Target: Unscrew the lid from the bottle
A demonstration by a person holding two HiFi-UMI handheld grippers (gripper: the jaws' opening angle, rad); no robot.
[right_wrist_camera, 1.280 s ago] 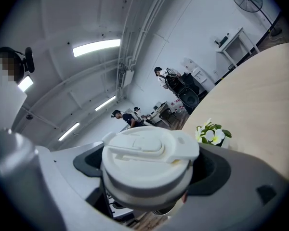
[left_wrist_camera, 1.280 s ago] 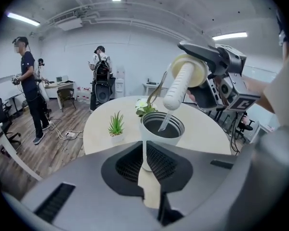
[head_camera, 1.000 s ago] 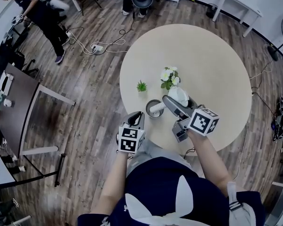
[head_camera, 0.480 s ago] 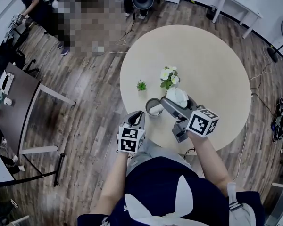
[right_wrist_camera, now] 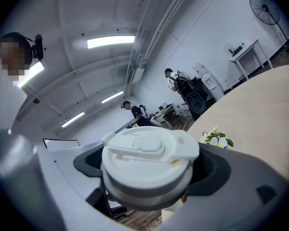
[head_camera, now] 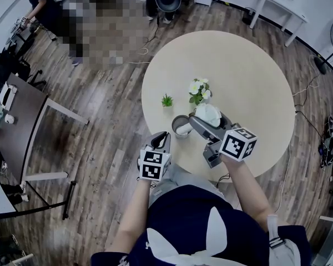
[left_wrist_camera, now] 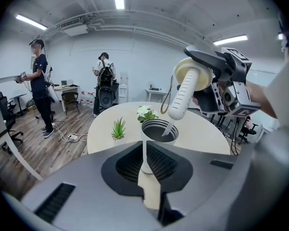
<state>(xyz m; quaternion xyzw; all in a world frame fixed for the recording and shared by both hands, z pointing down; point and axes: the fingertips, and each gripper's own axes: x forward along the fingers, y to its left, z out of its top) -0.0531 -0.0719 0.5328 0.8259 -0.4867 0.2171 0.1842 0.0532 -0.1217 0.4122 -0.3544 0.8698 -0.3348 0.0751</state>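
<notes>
Our left gripper (head_camera: 162, 137) has its jaws pressed together, and the open bottle (head_camera: 175, 124) stands on the round table (head_camera: 244, 82) just past their tips, apparently untouched. To its right, our right gripper (right_wrist_camera: 147, 174) is clamped on the white lid (right_wrist_camera: 144, 148), held tilted above the bottle with its straw (left_wrist_camera: 183, 97) pointing into the mouth.

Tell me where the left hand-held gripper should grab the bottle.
Grip the bottle by its white wall below the rim, coming level from the near edge of the table: it stands upright, and the straw under the lid hangs over its mouth.
</notes>
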